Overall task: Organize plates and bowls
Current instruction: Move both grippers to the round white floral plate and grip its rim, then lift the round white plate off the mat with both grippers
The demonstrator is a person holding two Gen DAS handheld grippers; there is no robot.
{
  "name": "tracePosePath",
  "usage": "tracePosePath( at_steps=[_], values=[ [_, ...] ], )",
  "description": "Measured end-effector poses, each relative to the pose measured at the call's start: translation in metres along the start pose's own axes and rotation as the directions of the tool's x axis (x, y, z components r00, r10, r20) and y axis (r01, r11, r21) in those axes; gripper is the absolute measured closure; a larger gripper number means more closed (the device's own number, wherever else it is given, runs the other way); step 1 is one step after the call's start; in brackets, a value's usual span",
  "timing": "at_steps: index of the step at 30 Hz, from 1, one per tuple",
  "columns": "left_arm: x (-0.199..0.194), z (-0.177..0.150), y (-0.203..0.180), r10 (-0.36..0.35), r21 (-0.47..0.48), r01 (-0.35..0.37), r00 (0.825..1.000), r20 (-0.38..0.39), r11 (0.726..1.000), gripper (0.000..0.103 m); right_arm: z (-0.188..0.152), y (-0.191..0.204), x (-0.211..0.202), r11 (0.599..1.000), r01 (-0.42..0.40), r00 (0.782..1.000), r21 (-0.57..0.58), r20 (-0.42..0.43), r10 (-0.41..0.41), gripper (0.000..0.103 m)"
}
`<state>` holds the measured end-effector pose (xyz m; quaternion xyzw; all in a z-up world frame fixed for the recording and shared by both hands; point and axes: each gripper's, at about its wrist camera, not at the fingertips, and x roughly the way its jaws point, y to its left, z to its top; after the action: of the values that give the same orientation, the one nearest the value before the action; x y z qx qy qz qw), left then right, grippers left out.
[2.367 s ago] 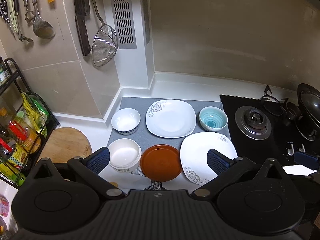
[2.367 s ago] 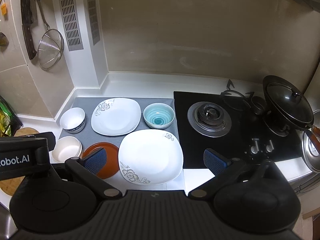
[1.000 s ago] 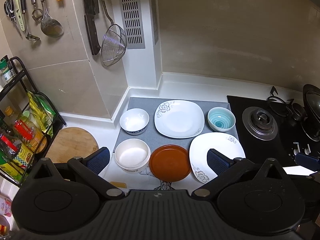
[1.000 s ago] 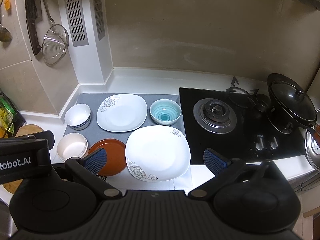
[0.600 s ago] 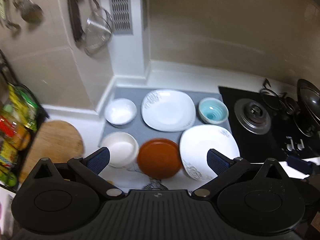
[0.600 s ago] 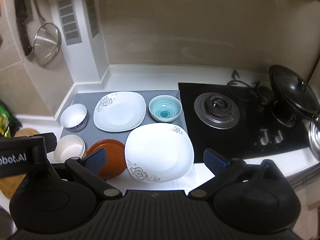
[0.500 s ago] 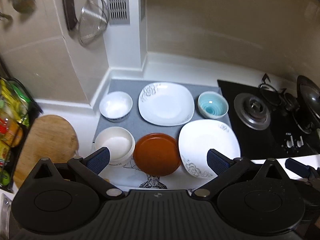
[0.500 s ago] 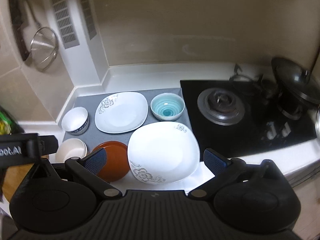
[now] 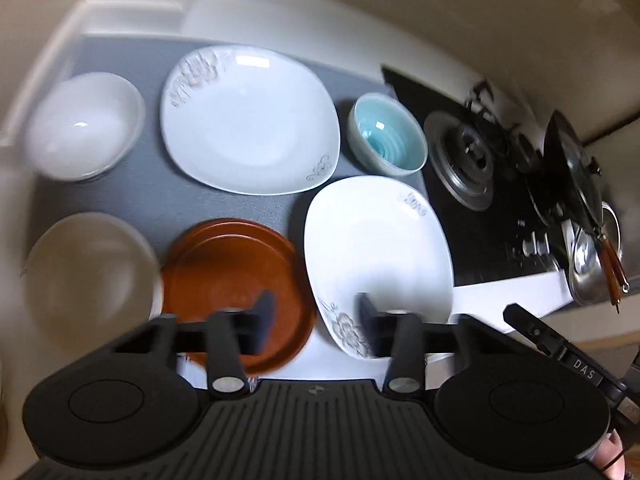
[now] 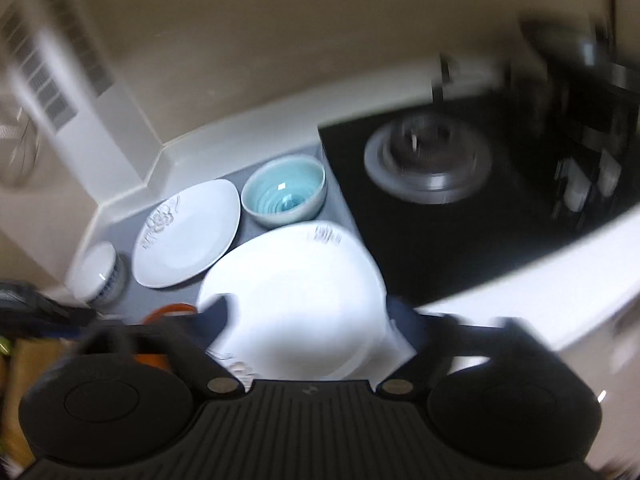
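Left gripper (image 9: 314, 318) now much lower than half a second ago, jaws narrowed to partial gap, holding nothing; one pad over brown plate (image 9: 236, 280), other over near rim of front white plate (image 9: 378, 248).
Right gripper (image 10: 308, 318) also dropped closer, view blurred, jaws wide, empty, straddling front white plate (image 10: 296, 300).
Rear white plate (image 9: 248, 120), teal bowl (image 9: 386, 140), two white bowls (image 9: 84, 124) unmoved on grey mat (image 9: 160, 196).
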<state>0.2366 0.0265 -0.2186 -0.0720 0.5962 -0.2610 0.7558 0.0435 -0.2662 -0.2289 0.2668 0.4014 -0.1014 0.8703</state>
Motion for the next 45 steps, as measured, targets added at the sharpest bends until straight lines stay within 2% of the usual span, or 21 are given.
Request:
tracePosePath(
  at_steps=[2, 4, 6, 7, 10, 11, 13, 15, 17, 21, 25, 27, 30, 36, 39, 42, 43, 45],
  values=[
    [0.021, 0.019, 0.007, -0.008, 0.02, 0.008, 1.0, -0.024, 1.0, 0.063, 0.0, -0.009, 0.008, 0.999, -0.005, 1.0, 0.054, -0.007, 0.006, 0.041],
    [0.045, 0.036, 0.008, -0.065, 0.028, 0.067, 0.995, -0.07, 0.997, 0.063, 0.0, -0.017, 0.019, 0.996, 0.012, 0.999, 0.09, -0.031, -0.009, 0.041],
    [0.069, 0.048, 0.006, -0.121, 0.019, 0.125, 0.984, -0.13, 0.992, 0.063, -0.001, -0.029, 0.028, 0.992, 0.02, 0.999, 0.128, -0.042, -0.014, 0.041],
    [0.081, 0.052, 0.003, -0.117, 0.028, 0.123, 0.982, -0.147, 0.992, 0.063, -0.003, -0.036, 0.033, 0.989, 0.014, 0.999, 0.148, -0.048, -0.007, 0.041],
    [0.109, 0.059, -0.005, -0.039, 0.056, 0.049, 0.986, -0.163, 0.997, 0.063, -0.008, -0.063, 0.046, 0.971, -0.024, 0.998, 0.239, -0.056, 0.038, 0.04],
    [0.117, 0.059, -0.006, -0.029, 0.06, 0.04, 0.985, -0.172, 0.997, 0.07, -0.01, -0.07, 0.052, 0.964, -0.041, 0.997, 0.261, -0.059, 0.058, 0.04],
    [0.129, 0.059, -0.004, -0.02, 0.045, 0.029, 0.981, -0.191, 0.999, 0.076, -0.013, -0.082, 0.063, 0.959, -0.051, 0.994, 0.278, -0.077, 0.075, 0.04],
    [0.136, 0.057, -0.004, -0.012, 0.019, 0.017, 0.975, -0.223, 1.0, 0.076, -0.017, -0.092, 0.071, 0.954, -0.076, 0.99, 0.29, -0.093, 0.107, 0.04],
    [0.144, 0.057, -0.008, 0.025, 0.04, -0.016, 0.97, -0.241, 0.999, 0.076, -0.021, -0.099, 0.079, 0.946, -0.101, 0.986, 0.309, -0.099, 0.138, 0.04],
    [0.154, 0.061, -0.015, 0.06, 0.046, -0.051, 0.968, -0.243, 0.998, 0.078, -0.026, -0.103, 0.096, 0.957, -0.084, 0.988, 0.278, -0.102, 0.116, 0.041],
    [0.167, 0.062, -0.022, 0.088, 0.059, -0.075, 0.957, -0.275, 0.995, 0.077, -0.031, -0.106, 0.105, 0.95, -0.139, 0.982, 0.279, -0.082, 0.168, 0.05],
    [0.167, 0.06, -0.024, 0.115, 0.084, -0.095, 0.952, -0.282, 0.992, 0.075, -0.032, -0.105, 0.106, 0.952, -0.149, 0.982, 0.269, -0.071, 0.174, 0.067],
    [0.162, 0.059, -0.031, 0.139, 0.12, -0.108, 0.947, -0.289, 0.987, 0.076, -0.034, -0.109, 0.102, 0.944, -0.167, 0.98, 0.283, -0.057, 0.191, 0.083],
    [0.169, 0.051, -0.03, 0.127, 0.143, -0.083, 0.933, -0.338, 0.986, 0.073, -0.03, -0.104, 0.08, 0.961, -0.155, 0.986, 0.227, -0.025, 0.165, 0.085],
    [0.172, 0.055, -0.035, 0.146, 0.153, -0.098, 0.928, -0.344, 0.983, 0.07, -0.027, -0.099, 0.074, 0.969, -0.169, 0.982, 0.181, -0.054, 0.181, 0.085],
    [0.178, 0.056, -0.043, 0.149, 0.158, -0.099, 0.928, -0.343, 0.983, 0.066, -0.028, -0.098, 0.081, 0.988, -0.1, 0.988, 0.12, -0.101, 0.112, 0.085],
    [0.179, 0.057, -0.043, 0.15, 0.163, -0.098, 0.927, -0.344, 0.982, 0.066, -0.03, -0.1, 0.084, 0.988, -0.082, 0.99, 0.135, -0.105, 0.096, 0.084],
    [0.176, 0.057, -0.042, 0.149, 0.169, -0.095, 0.926, -0.347, 0.981, 0.066, -0.032, -0.107, 0.086, 0.973, -0.113, 0.986, 0.202, -0.096, 0.134, 0.081]
  ],
)
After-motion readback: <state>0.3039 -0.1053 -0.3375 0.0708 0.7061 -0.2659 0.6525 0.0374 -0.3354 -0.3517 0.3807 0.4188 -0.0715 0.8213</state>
